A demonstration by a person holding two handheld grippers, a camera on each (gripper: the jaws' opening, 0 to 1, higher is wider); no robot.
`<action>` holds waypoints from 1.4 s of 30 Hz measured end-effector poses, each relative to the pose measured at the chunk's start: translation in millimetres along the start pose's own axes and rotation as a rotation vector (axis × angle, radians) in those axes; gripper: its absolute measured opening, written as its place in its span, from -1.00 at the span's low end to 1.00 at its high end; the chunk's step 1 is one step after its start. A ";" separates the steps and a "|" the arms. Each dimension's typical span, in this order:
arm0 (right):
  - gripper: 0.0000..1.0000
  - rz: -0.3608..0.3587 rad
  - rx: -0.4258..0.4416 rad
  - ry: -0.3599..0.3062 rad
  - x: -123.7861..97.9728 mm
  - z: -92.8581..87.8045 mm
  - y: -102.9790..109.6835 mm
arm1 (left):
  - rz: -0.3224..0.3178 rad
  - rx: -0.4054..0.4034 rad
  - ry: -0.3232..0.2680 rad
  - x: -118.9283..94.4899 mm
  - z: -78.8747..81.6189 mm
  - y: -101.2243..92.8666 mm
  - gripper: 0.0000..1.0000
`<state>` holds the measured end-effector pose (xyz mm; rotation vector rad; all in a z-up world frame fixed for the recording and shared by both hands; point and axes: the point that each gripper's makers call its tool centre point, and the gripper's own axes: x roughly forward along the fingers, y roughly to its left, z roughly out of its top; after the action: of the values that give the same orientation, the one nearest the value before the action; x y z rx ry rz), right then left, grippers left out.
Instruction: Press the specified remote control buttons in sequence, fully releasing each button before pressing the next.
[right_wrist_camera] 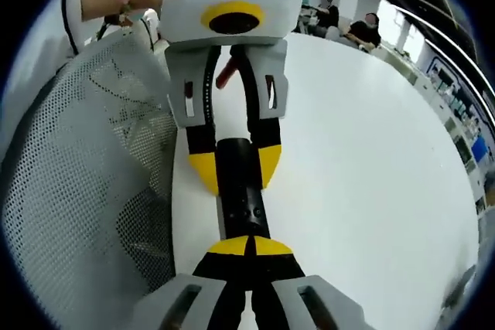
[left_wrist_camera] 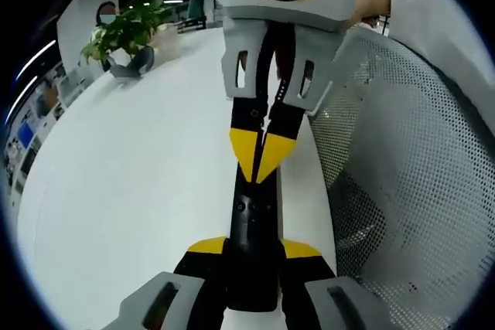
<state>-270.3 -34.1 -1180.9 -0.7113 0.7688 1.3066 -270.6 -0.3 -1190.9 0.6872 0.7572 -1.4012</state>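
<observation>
A slim black remote control [left_wrist_camera: 251, 218] lies lengthwise near the white table's edge. My left gripper [left_wrist_camera: 255, 250] rises from the bottom of the left gripper view, its yellow-tipped jaws shut on the remote's sides. My right gripper [left_wrist_camera: 260, 158] comes down from the top, jaws shut into one yellow point that rests on the remote's upper face, where small buttons show. In the right gripper view the same closed right gripper [right_wrist_camera: 249, 246] sits over the remote [right_wrist_camera: 241, 206]. Beyond it, the left gripper [right_wrist_camera: 236, 169] clamps the remote's far end.
The white table [left_wrist_camera: 131, 183] spreads wide to one side. A grey mesh chair [left_wrist_camera: 402, 160] stands close against the table edge beside the remote, also seen as the mesh chair [right_wrist_camera: 85, 160]. A potted plant [left_wrist_camera: 124, 32] stands at the far end. People sit far off [right_wrist_camera: 363, 28].
</observation>
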 end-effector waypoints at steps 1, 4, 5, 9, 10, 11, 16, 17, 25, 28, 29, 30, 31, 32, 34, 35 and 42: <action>-1.00 -0.001 0.042 -0.033 0.0 1.5 -0.2 | 0.000 -0.001 -0.001 0.0 0.1 0.1 -0.52; -1.00 0.021 0.099 -0.082 0.2 3.9 -0.5 | 0.003 -0.005 -0.002 0.1 0.2 0.1 -0.51; -1.00 0.027 0.113 -0.087 0.3 4.9 -0.5 | 0.004 -0.005 0.000 0.2 0.4 0.0 -0.51; -1.00 0.026 0.034 -0.058 2.1 7.3 0.9 | 0.002 -0.004 0.002 0.3 0.5 -0.1 -0.51; -1.00 0.024 0.018 -0.050 2.2 7.3 1.8 | 0.002 -0.005 0.001 0.3 0.6 -0.1 -0.51; -1.00 0.022 0.003 -0.040 2.7 6.9 2.7 | 0.002 -0.005 0.000 0.3 0.5 -0.1 -0.51; -1.00 0.016 -0.096 0.000 5.8 9.5 3.3 | 0.001 -0.003 0.000 0.3 0.6 -0.3 -0.51; -1.00 0.018 -0.121 0.015 5.9 9.4 3.5 | 0.000 -0.002 -0.001 0.3 0.5 -0.3 -0.51; -1.00 0.003 -0.144 0.077 8.8 9.6 2.1 | -0.005 0.003 -0.005 -0.1 -0.3 0.0 -0.52; -1.00 -0.017 -0.034 0.019 7.8 10.2 1.0 | -0.006 0.003 -0.003 -0.1 -0.5 0.0 -0.52; -1.00 -0.021 -0.013 -0.002 7.4 10.5 0.9 | -0.006 0.003 -0.003 -0.1 -0.5 0.0 -0.52; -1.00 -0.025 -0.020 -0.012 6.7 9.9 0.3 | -0.005 0.000 -0.002 -0.1 -0.5 0.1 -0.52; -1.00 -0.035 -0.017 -0.011 6.2 9.4 1.1 | -0.005 -0.002 -0.002 0.0 -0.5 0.2 -0.52; -1.00 -0.044 -0.027 0.000 6.3 9.9 3.4 | -0.005 -0.006 0.000 0.0 -0.3 0.4 -0.52; -1.00 -0.084 -0.153 0.038 6.5 10.4 4.5 | -0.009 0.003 0.015 0.2 -0.3 0.1 -0.52; -1.00 -0.092 -0.189 0.051 6.8 10.7 5.1 | -0.010 0.002 0.018 0.2 -0.4 0.0 -0.52; -1.00 -0.023 -0.154 0.028 10.8 15.8 19.1 | -0.018 -0.008 0.007 -0.5 -0.7 -0.1 -0.52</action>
<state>-286.7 -12.6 -1181.3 -0.8600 0.6857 1.3478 -270.8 0.5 -1191.0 0.6809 0.7758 -1.4116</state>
